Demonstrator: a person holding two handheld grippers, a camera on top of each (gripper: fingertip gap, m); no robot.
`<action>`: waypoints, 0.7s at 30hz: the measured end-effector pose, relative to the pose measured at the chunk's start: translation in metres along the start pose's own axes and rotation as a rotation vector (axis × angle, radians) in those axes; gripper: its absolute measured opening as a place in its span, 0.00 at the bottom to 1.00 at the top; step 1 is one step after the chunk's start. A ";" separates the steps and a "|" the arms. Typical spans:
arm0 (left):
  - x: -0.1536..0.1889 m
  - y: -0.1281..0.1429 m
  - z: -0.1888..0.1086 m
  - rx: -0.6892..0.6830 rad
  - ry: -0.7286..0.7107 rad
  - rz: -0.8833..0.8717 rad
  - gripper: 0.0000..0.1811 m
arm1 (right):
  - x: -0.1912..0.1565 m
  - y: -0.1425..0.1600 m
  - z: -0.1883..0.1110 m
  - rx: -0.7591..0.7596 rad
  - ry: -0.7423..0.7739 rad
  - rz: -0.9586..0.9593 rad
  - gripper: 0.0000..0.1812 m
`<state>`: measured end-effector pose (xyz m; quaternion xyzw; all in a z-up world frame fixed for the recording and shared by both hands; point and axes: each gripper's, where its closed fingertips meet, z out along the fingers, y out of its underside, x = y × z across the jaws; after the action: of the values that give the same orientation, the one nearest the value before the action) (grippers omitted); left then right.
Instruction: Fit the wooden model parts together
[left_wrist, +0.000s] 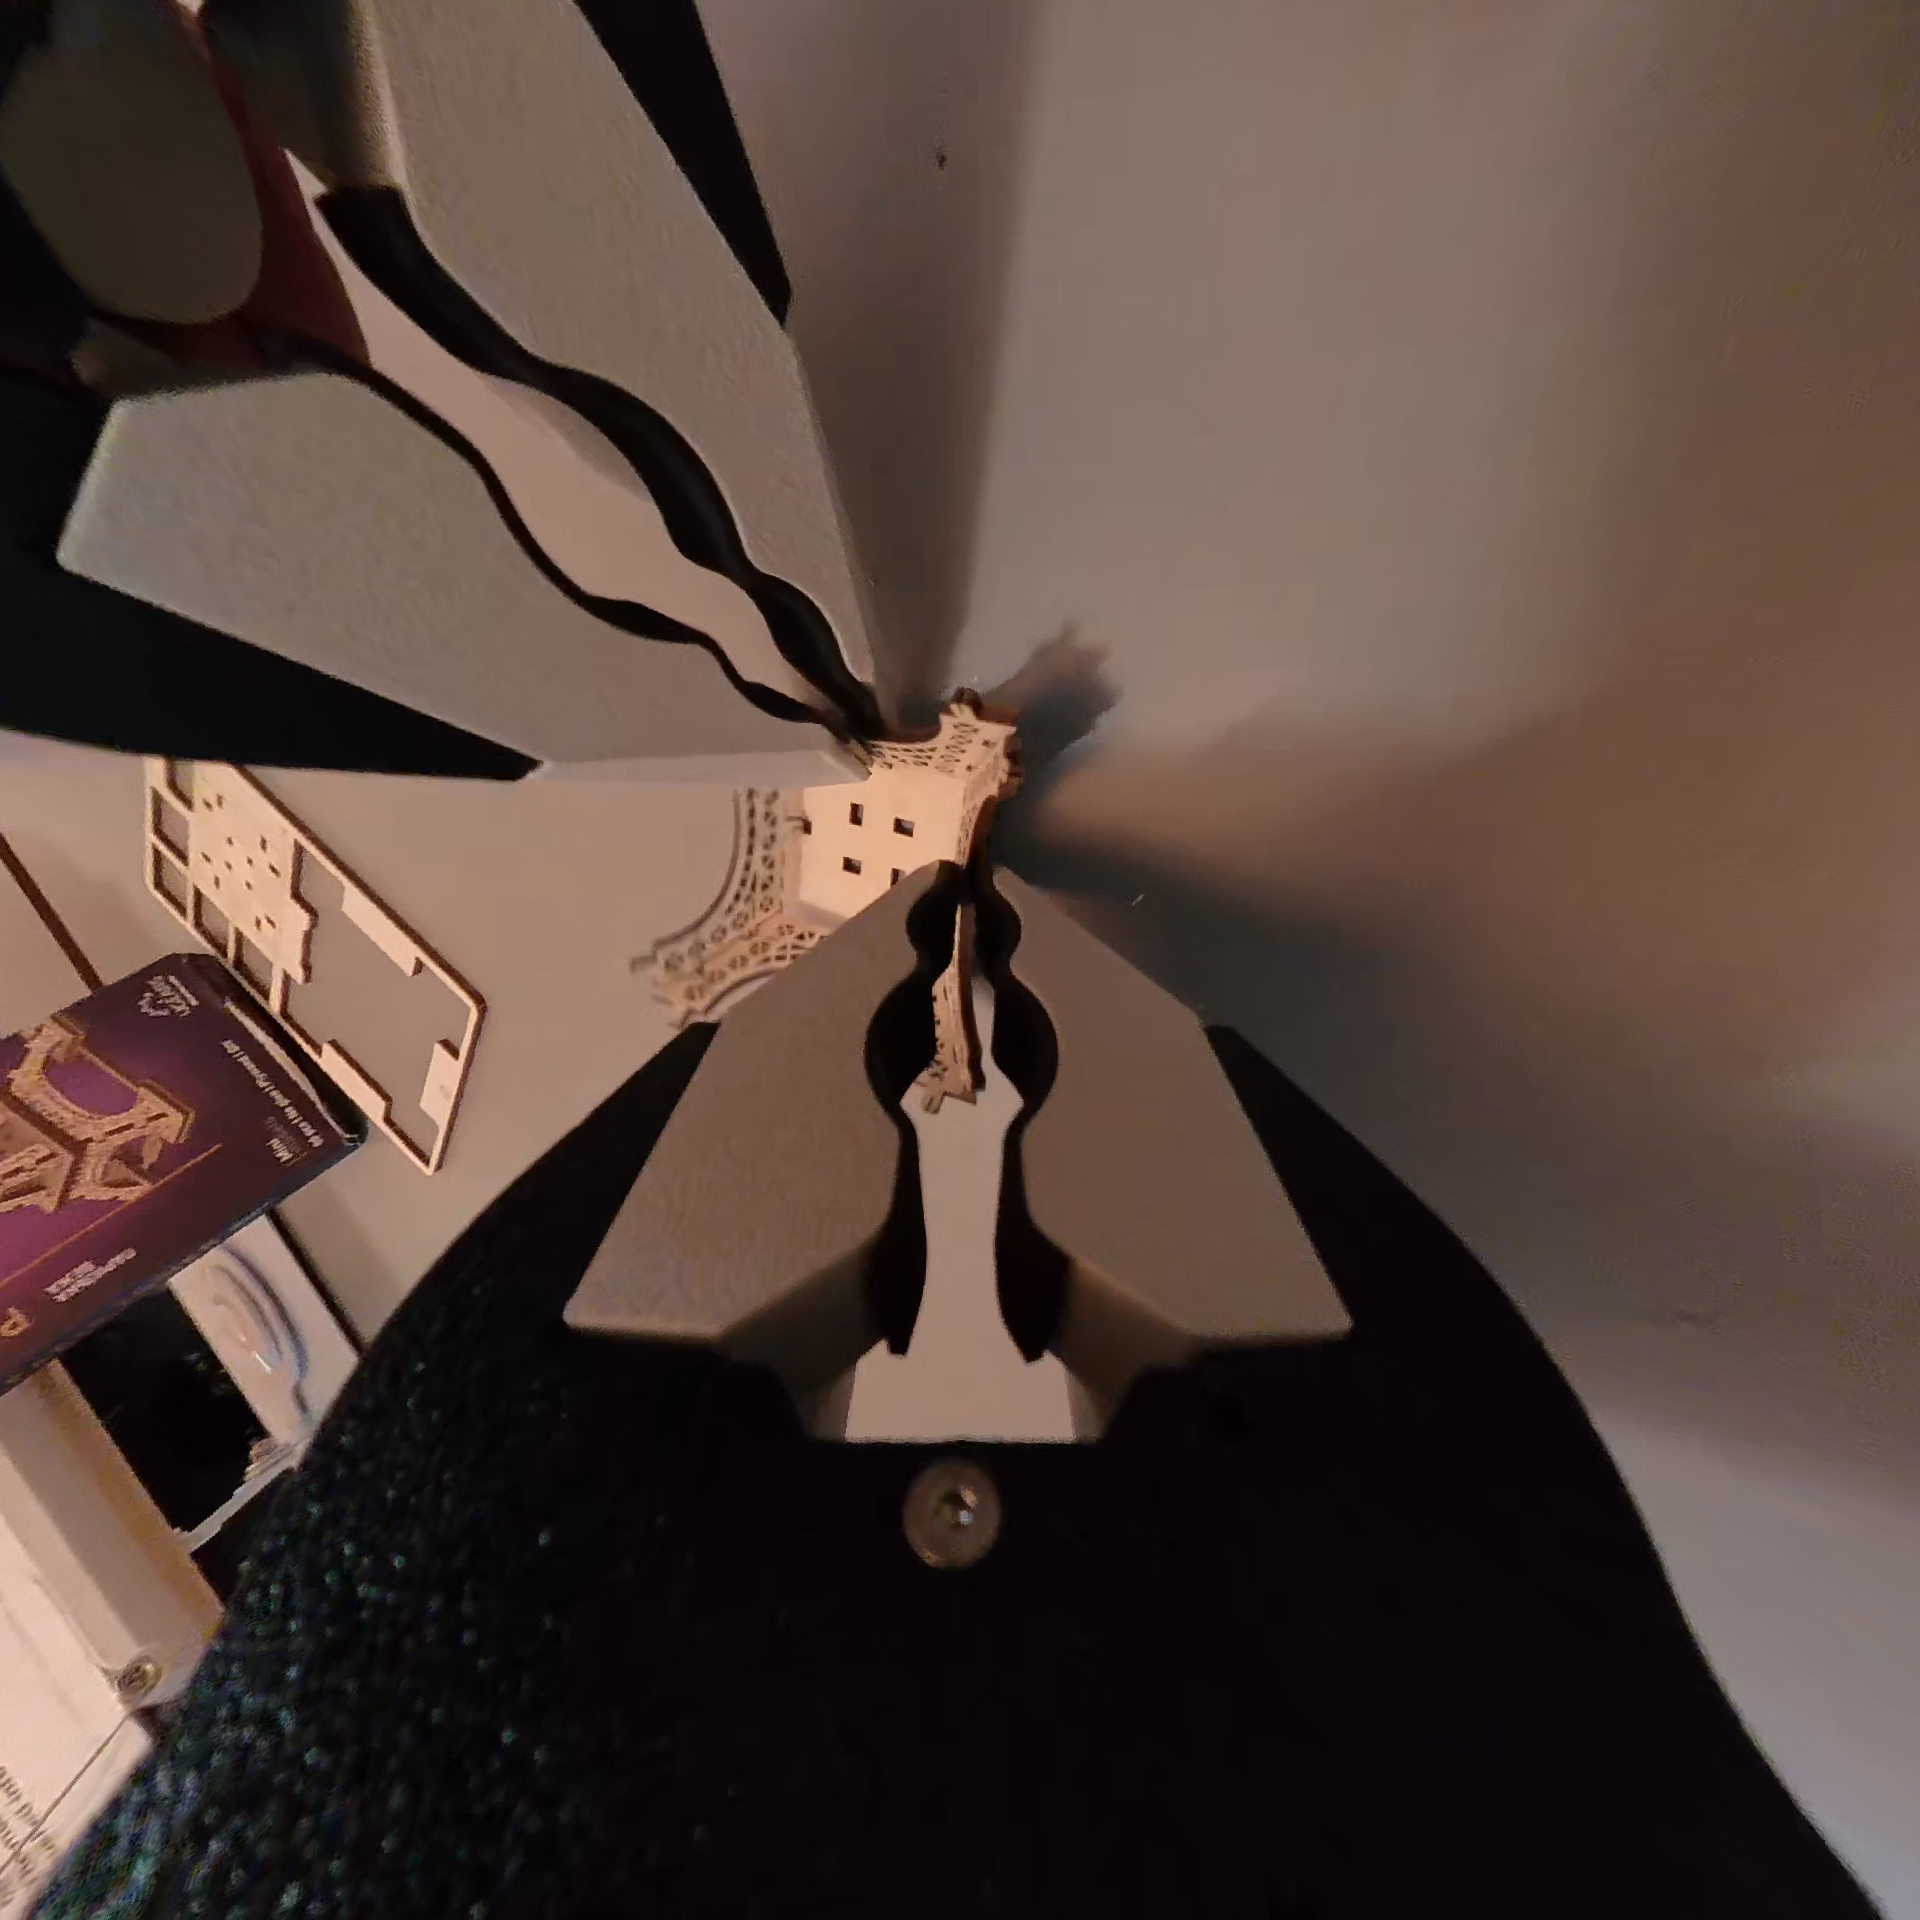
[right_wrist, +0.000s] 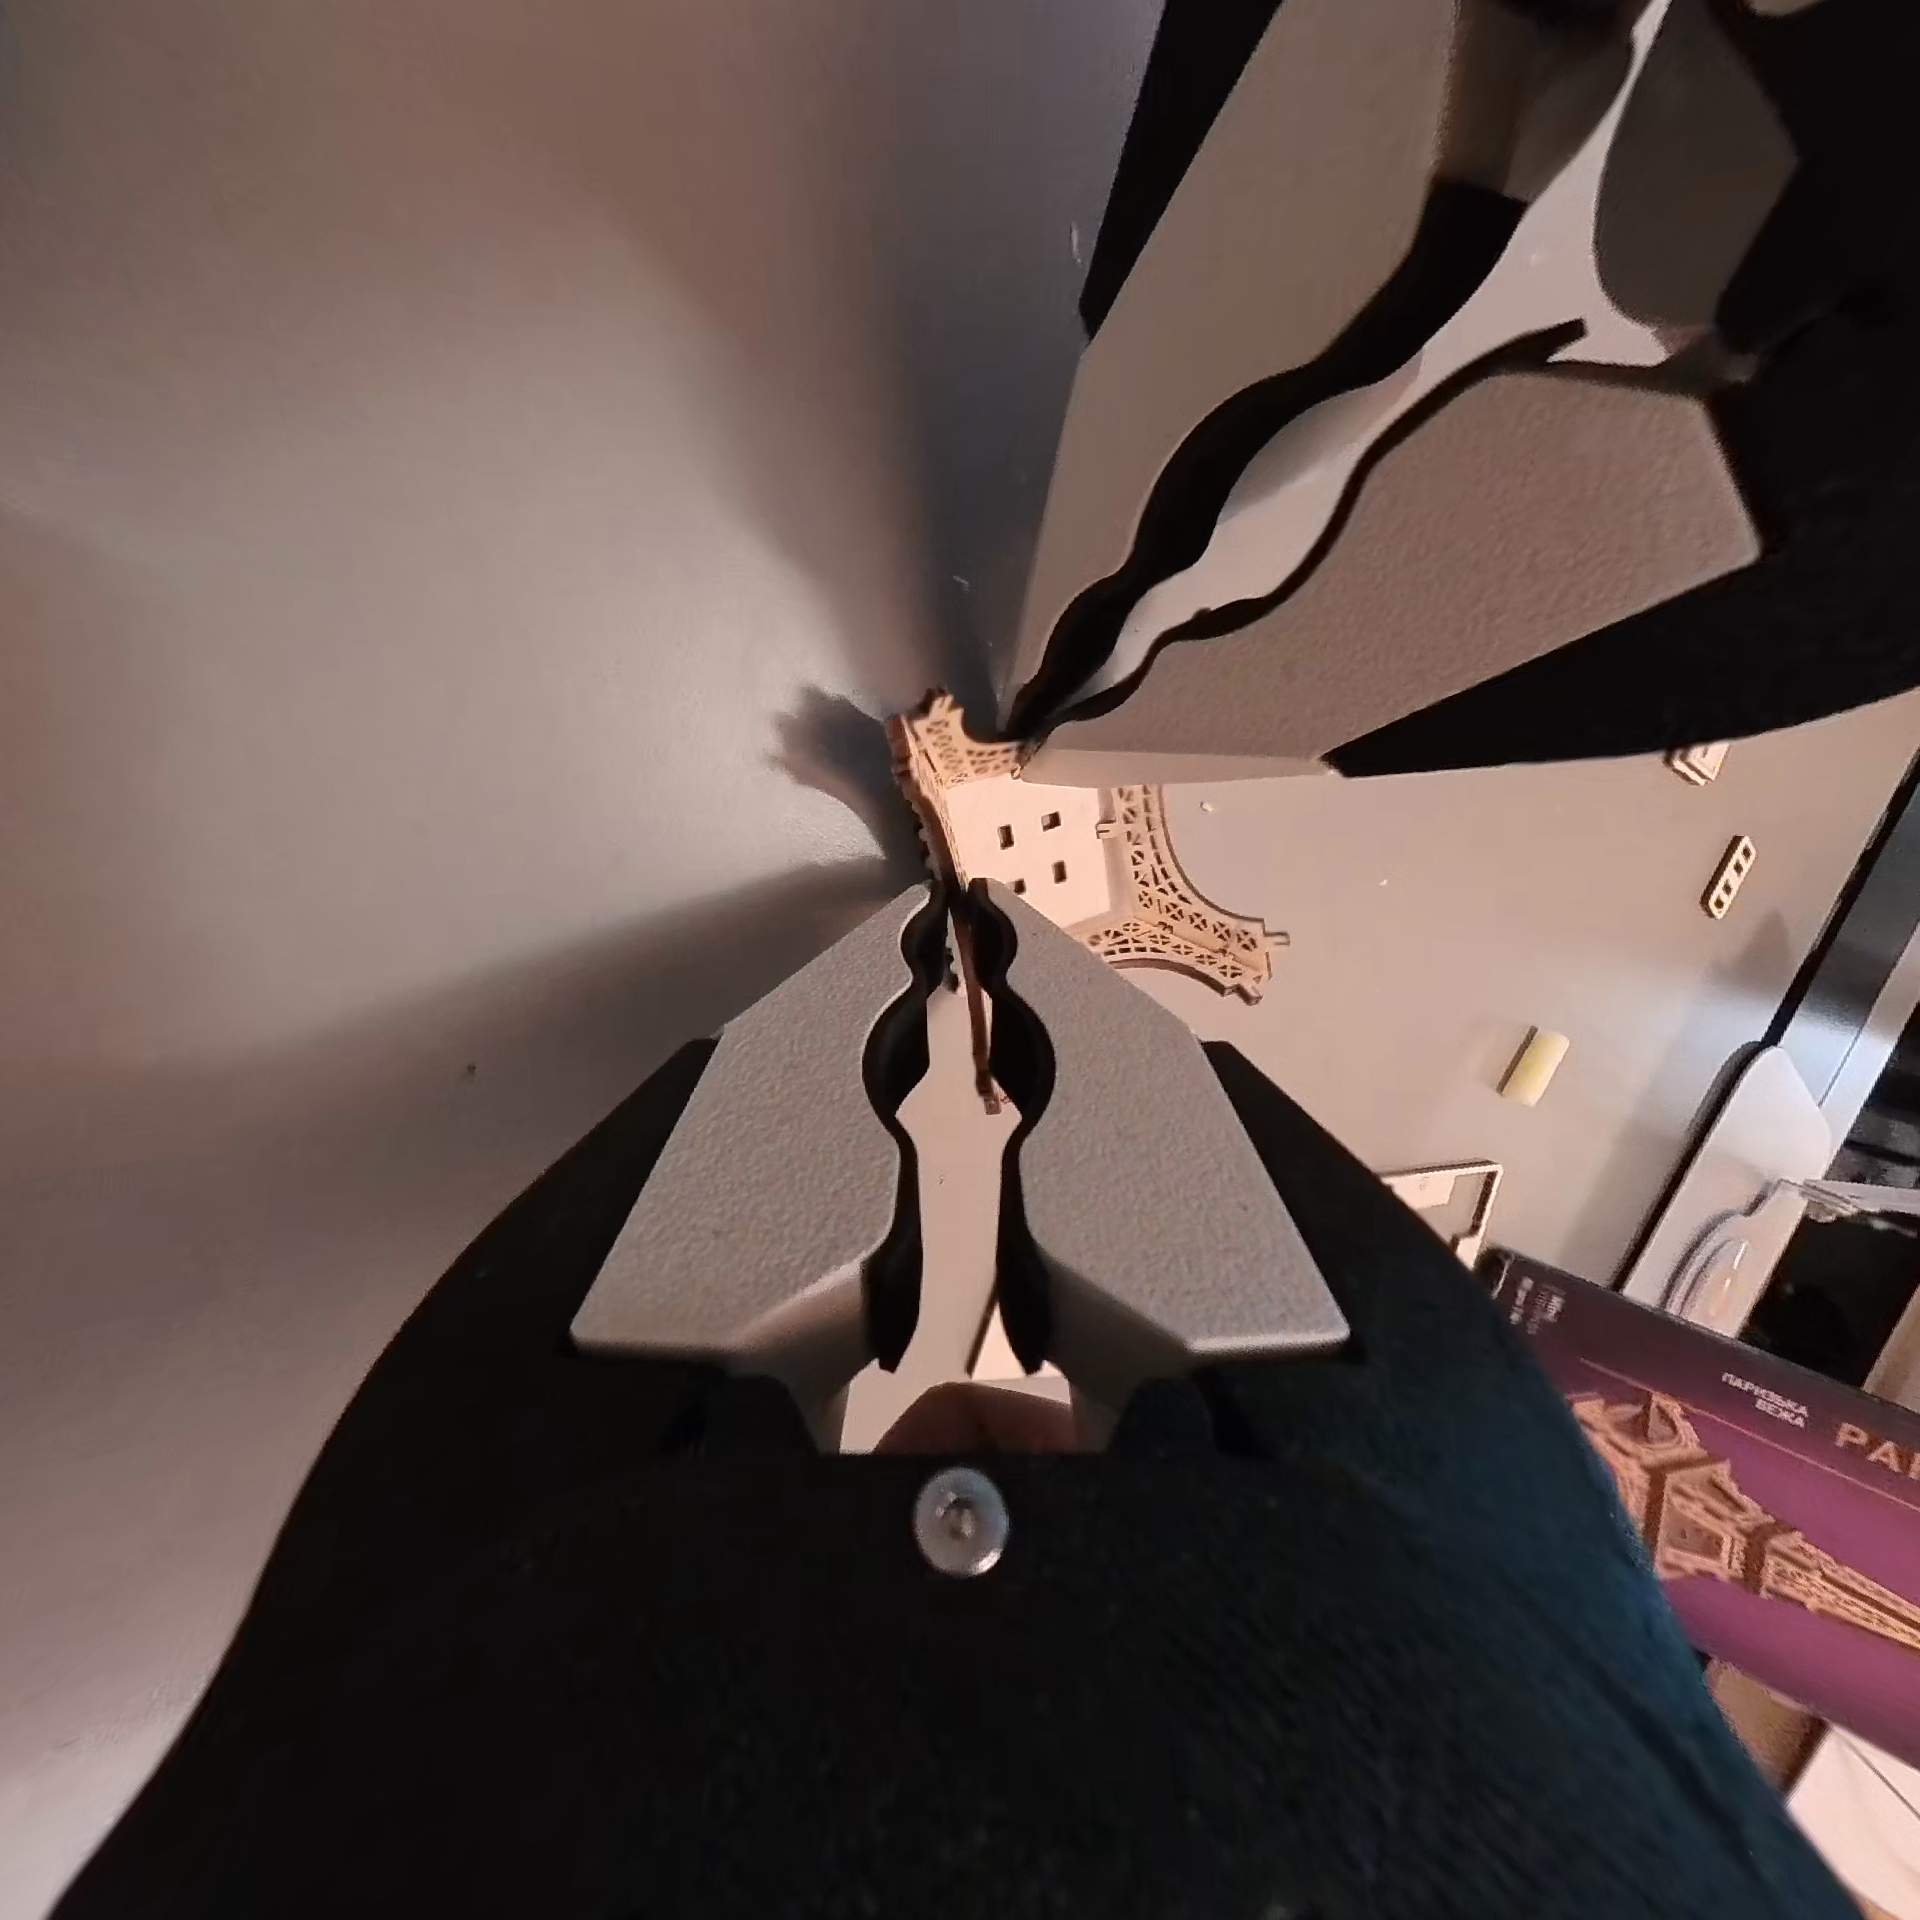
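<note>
A small wooden tower-base model (left_wrist: 873, 836) rests on the grey table: a square plate with square holes, with lattice arch panels (left_wrist: 727, 935) on its sides. My left gripper (left_wrist: 961, 888) is shut on one thin lattice side panel (left_wrist: 956, 1023) seen edge-on. My right gripper (left_wrist: 857, 727) comes in from the upper left and is shut on another side panel (left_wrist: 961, 743). In the right wrist view, my right gripper (right_wrist: 961, 894) is shut on an edge-on panel (right_wrist: 977, 1023) of the model (right_wrist: 1023, 842). The left gripper (right_wrist: 1023, 732) pinches the panel at the far side.
A wooden sheet with cut-out holes (left_wrist: 312, 956) lies left of the model. A purple box (left_wrist: 135, 1143) lies at the left edge; it also shows in the right wrist view (right_wrist: 1714, 1507). A small wooden strip (right_wrist: 1730, 878) and a pale block (right_wrist: 1532, 1075) lie on the table. Both grippers' tips are close together, under 4 cm apart.
</note>
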<state>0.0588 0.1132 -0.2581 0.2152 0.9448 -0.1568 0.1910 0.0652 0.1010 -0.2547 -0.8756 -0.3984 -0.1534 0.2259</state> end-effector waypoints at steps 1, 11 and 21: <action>0.000 0.000 0.000 0.004 0.009 -0.006 0.01 | 0.000 0.000 0.000 0.013 0.007 -0.001 0.01; 0.000 -0.001 0.001 -0.019 0.055 -0.039 0.01 | 0.001 -0.002 0.001 0.074 0.023 0.020 0.01; -0.015 -0.007 -0.029 0.176 -0.047 -0.328 0.01 | 0.004 -0.003 0.002 0.057 0.028 0.029 0.01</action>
<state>0.0599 0.1132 -0.2246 0.0705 0.9451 -0.2727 0.1654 0.0661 0.1061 -0.2535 -0.8722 -0.3867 -0.1511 0.2588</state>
